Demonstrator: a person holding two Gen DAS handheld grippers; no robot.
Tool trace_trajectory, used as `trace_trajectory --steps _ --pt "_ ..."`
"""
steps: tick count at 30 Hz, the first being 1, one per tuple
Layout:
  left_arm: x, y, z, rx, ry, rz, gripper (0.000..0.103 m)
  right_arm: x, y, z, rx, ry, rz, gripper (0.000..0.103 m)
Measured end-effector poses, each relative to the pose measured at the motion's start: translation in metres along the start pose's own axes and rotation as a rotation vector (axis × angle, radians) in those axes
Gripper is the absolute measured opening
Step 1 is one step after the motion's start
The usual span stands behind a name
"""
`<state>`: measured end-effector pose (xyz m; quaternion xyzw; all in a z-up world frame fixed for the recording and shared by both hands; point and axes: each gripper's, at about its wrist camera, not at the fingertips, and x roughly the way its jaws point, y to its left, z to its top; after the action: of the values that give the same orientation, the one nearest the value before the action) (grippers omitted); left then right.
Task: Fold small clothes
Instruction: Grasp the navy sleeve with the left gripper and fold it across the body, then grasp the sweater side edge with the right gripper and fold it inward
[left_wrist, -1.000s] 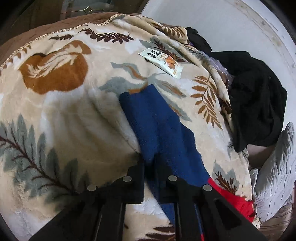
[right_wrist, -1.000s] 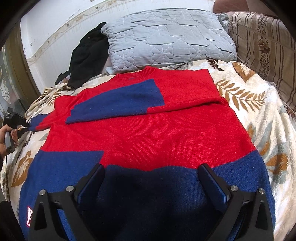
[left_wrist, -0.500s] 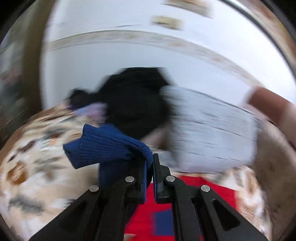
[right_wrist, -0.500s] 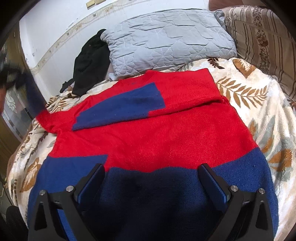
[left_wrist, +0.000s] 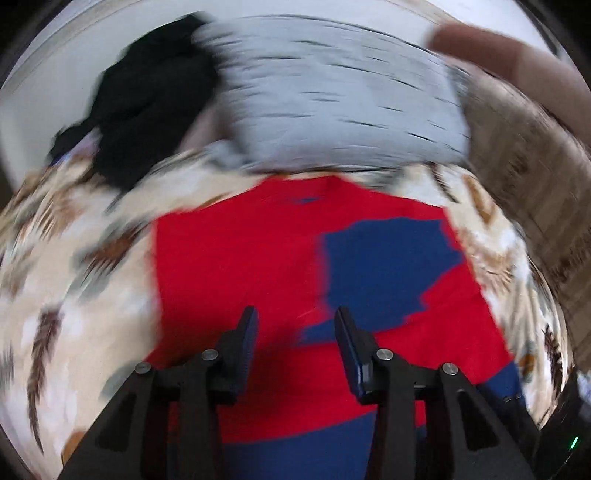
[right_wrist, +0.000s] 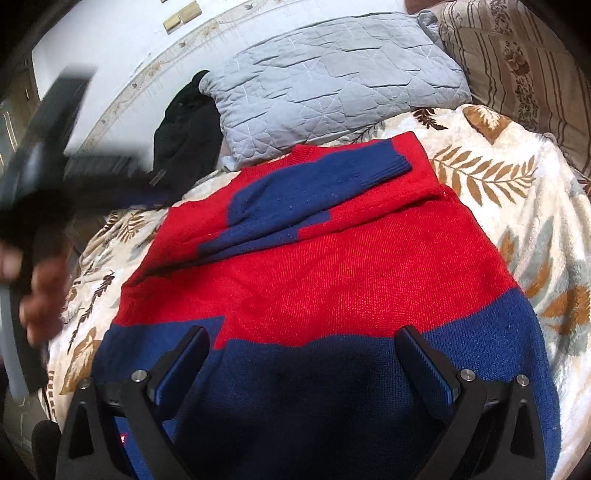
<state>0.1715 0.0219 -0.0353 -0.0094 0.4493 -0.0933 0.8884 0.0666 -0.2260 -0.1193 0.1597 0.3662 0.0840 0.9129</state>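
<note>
Bedding with a cream leaf-print blanket (right_wrist: 509, 192) is being shown as the working surface, with a white wall (right_wrist: 122, 48) running behind it. A grey quilted pillow (right_wrist: 332, 77) is lying at the head of the bed, and a black garment (right_wrist: 184, 129) is bunched just beside it on the left. A striped brown cushion (right_wrist: 524, 70) is sitting to the pillow's right. The red and blue sweater (right_wrist: 332, 266) is being laid flat on the blanket, neckline towards the pillow, blue hem band nearest the right wrist camera. Both sleeves are being seen folded across the chest, the blue sleeve (right_wrist: 325, 181) lying on top with its ribbed cuff reaching near the sweater's right edge. The left claw (left_wrist: 293, 325) is being held above the red chest area, its jaws opening, and nothing is being seen between them; that view is badly motion-blurred. In the right wrist view the same claw is being seen only as a dark smear at the left edge, gripped by a blurred hand (right_wrist: 40, 291). The right claw (right_wrist: 303, 354) is being held wide apart over the blue hem, with cloth showing below the gap; whether the fingertips are touching the knit cannot be told, and nothing is being pinched by it.
</note>
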Motion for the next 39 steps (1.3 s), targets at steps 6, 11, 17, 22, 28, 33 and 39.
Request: trace_trajectory --steps 6,11,17,22,28,33,39 --pt "-0.023 0.094 -0.058 -0.208 -0.046 0.085 0.052 0.000 0.000 -0.001 -0.003 0.000 -0.005 0.103" --pt "-0.032 0.104 -0.086 -0.290 -0.110 0.109 0.057 0.003 0.004 -0.001 -0.024 0.011 -0.033 0.103" --pt "-0.020 0.108 -0.107 -0.329 -0.095 0.125 0.060 0.005 0.004 0.003 -0.033 0.052 -0.035 0.103" --pt "-0.014 0.124 -0.124 -0.373 -0.083 0.098 0.060 -0.021 -0.015 0.024 0.091 0.037 0.015 0.103" --pt "-0.011 0.118 -0.126 -0.353 -0.100 0.088 0.068 -0.026 -0.053 0.085 0.326 0.001 0.161 0.103" --pt "-0.011 0.121 -0.128 -0.362 -0.108 0.059 0.072 0.023 -0.081 0.128 0.485 0.047 0.202 0.098" --pt "-0.009 0.118 -0.127 -0.350 -0.106 0.049 0.078 0.083 -0.099 0.138 0.607 0.136 0.133 0.075"
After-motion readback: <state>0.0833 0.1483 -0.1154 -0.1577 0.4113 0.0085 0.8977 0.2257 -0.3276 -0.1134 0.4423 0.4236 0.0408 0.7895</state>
